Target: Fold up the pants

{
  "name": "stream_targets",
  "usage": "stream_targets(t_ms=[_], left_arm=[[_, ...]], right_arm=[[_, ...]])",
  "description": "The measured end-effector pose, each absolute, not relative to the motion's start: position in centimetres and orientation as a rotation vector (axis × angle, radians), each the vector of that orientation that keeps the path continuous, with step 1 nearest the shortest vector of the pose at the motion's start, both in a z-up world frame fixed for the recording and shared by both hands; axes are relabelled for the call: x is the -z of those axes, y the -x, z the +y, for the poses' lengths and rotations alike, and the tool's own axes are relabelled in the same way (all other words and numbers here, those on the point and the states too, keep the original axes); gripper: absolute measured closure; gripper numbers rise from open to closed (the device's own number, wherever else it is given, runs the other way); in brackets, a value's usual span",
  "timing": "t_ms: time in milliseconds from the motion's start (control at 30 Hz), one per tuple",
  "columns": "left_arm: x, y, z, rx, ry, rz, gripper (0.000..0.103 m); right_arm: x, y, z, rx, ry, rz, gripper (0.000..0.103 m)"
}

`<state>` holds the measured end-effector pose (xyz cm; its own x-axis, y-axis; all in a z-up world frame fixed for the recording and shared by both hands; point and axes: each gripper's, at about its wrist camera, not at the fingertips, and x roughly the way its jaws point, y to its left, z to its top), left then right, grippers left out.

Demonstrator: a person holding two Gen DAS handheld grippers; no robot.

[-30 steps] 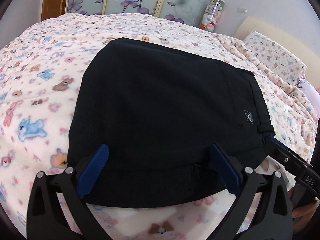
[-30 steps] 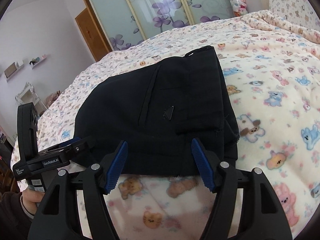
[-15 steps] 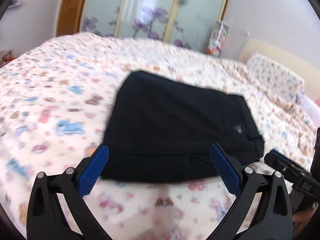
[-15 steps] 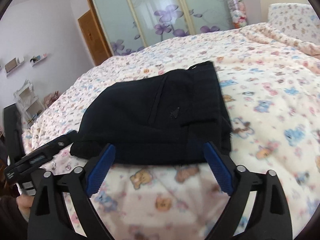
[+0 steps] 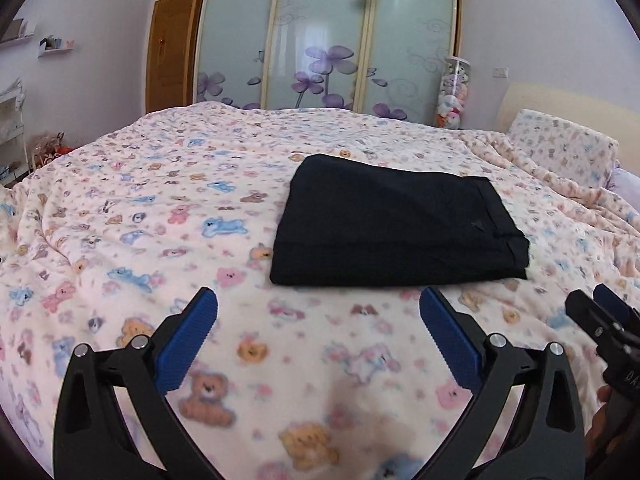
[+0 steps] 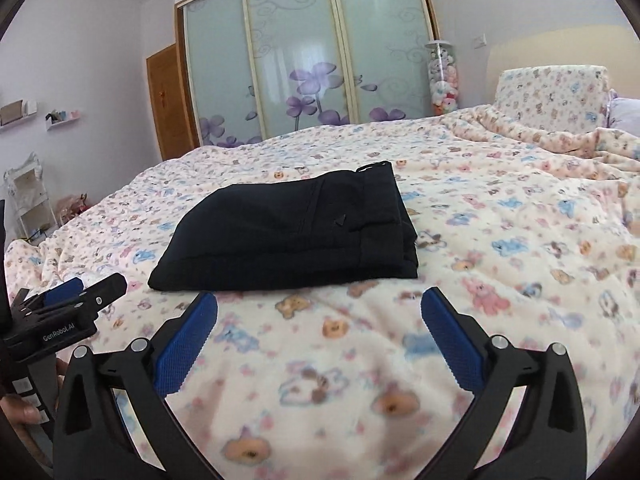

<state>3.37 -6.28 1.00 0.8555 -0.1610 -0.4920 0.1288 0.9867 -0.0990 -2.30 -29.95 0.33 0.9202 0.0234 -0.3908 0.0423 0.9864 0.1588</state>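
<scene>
The black pants [image 5: 396, 228] lie folded into a compact rectangle on the bed; they also show in the right wrist view [image 6: 296, 236]. My left gripper [image 5: 318, 328] is open and empty, held back from the near edge of the pants. My right gripper [image 6: 318, 328] is open and empty too, also short of the pants. The right gripper shows at the right edge of the left wrist view [image 5: 604, 320]. The left gripper shows at the left edge of the right wrist view [image 6: 76, 300].
The bed carries a cream blanket printed with bears [image 5: 140, 220]. A pillow [image 5: 568, 144] and headboard stand at the right. Sliding wardrobe doors with purple flowers [image 5: 328, 40] stand beyond the bed. Shelves stand at the far left [image 6: 28, 200].
Both grippers have drawn back and up from the pants' near edge. The right gripper's jaws have opened wider. The pants stay folded on the bed.
</scene>
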Motion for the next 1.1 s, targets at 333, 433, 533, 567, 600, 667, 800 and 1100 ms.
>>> stream_targets(t_ms=[333,433,533,567,600,667,800,1100], left_arm=[[-0.1,-2.3,-7.2,0.107,0.019,0.518,0.002],[-0.2,-2.1,-7.2,0.099,0.004,0.517,0.002],[0.2,-1.4,-7.4,0.046,-0.045,0.498,0.002],[0.3,-1.2,-7.6,0.028,-0.067,0.490,0.002],[0.5,-1.1,-7.9,0.013,-0.092,0.486,0.002],[0.7,-1.1,-8.0,0.014,-0.102,0.498,0.002],[1.0,-1.3,-7.8,-0.025,-0.095,0.514,0.002],[1.0,-1.3,-7.6,-0.002,-0.089,0.518,0.002]], right_arm=[[-0.1,3.3,-28.8,0.069,-0.106,0.378,0.001],[0.1,3.3,-28.9,0.054,-0.129,0.378,0.001],[0.2,3.3,-28.9,0.053,-0.131,0.373,0.001],[0.3,3.3,-28.8,0.063,-0.121,0.377,0.001],[0.3,3.2,-28.7,0.066,-0.115,0.381,0.001],[0.4,3.1,-28.5,0.071,-0.108,0.391,0.001],[0.5,2.9,-28.4,0.090,-0.111,0.396,0.001],[0.6,2.8,-28.4,0.108,-0.110,0.396,0.001]])
